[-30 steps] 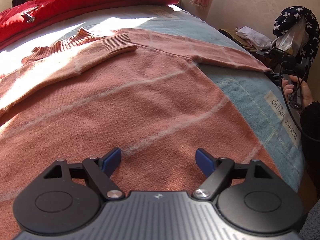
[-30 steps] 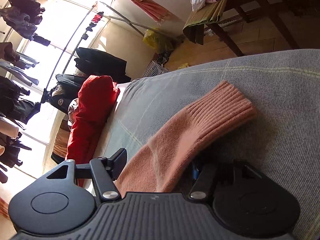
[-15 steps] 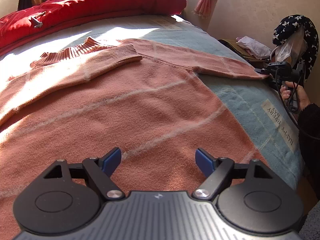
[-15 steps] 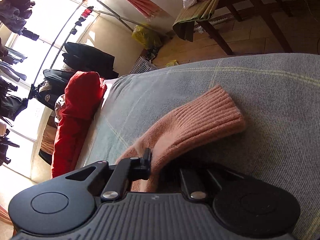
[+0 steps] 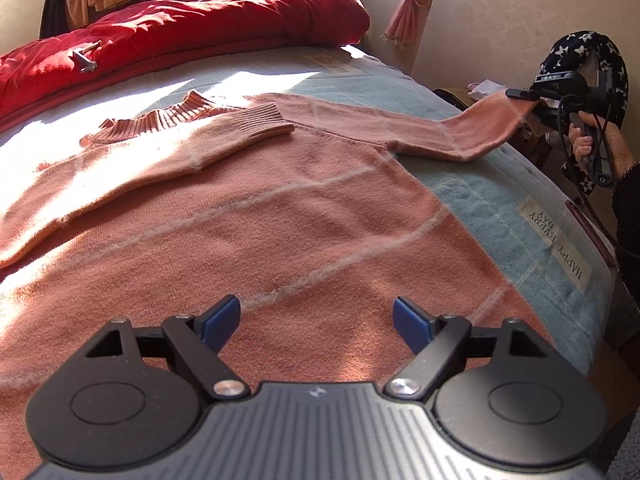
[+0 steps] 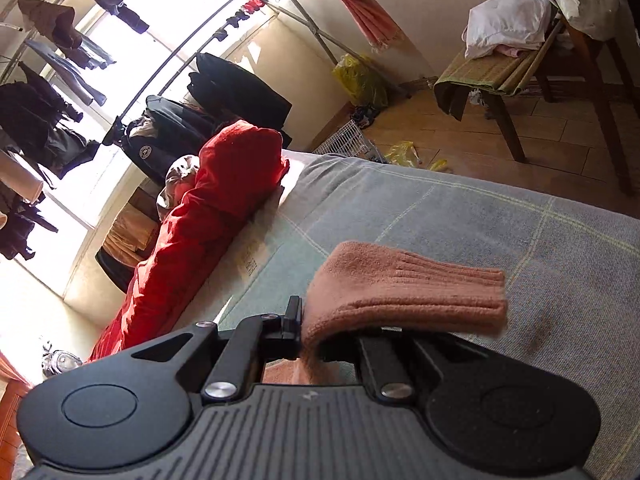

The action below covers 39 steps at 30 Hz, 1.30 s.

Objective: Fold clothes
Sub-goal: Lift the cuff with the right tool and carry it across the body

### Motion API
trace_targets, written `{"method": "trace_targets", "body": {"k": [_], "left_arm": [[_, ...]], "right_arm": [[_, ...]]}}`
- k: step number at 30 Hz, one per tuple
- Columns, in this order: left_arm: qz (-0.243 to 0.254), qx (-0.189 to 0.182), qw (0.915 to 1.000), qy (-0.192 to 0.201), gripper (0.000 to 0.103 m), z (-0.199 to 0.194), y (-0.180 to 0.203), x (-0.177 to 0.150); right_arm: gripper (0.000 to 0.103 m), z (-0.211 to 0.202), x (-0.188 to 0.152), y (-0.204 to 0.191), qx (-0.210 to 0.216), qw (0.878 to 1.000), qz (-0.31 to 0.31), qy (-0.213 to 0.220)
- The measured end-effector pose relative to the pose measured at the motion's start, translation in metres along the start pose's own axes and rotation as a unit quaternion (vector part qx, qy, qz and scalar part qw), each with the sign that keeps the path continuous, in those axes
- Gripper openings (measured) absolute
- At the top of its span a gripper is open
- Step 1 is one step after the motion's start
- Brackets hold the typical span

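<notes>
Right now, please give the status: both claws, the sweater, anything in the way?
Left claw open above sweater. Right claw shut on sleeve, lifted off bed. Other sleeve already folded across. Nothing in the way.

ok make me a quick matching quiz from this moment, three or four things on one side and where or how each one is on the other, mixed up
Things:
1. left tongs
2. right tongs
3. folded sleeve
4. red quilt

States:
A. lying across the sweater's chest, cuff near the collar
B. shut on the other sleeve, lifted off the bed
C. piled along the far edge of the bed
D. open, above the sweater's lower body

Pairs: 1-D, 2-B, 3-A, 4-C
</notes>
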<state>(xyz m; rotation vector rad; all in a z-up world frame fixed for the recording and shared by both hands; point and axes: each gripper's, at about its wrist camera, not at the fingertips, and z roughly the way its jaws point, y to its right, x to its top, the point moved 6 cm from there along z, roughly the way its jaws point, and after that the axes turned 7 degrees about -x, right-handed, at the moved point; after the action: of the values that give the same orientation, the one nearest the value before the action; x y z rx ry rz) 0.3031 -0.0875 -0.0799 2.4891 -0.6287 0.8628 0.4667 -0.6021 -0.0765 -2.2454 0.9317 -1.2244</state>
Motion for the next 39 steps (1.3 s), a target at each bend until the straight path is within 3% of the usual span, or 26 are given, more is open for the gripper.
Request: {"method": "trace_targets", "body": {"k": [5, 17, 39], "left_arm": [[-0.001, -0.004, 0.9997, 0.023, 0.089, -0.017, -0.004, -0.003], [-0.017, -0.026, 0.9978, 0.059, 0.089, -0.049, -0.029, -0.022], [-0.025, -0.048, 0.9938, 0.097, 0.093, -0.086, -0.086, -0.048]], "right_arm": [[0.008, -0.004, -0.003, -0.036, 0.012, 0.999, -0.028, -0.008], [0.008, -0.002, -0.025, -0.131, 0.026, 0.994, -0.100, -0.030], [0.009, 0.025, -0.108, -0.281, 0.035, 0.980, -0.182, -0.069]]}}
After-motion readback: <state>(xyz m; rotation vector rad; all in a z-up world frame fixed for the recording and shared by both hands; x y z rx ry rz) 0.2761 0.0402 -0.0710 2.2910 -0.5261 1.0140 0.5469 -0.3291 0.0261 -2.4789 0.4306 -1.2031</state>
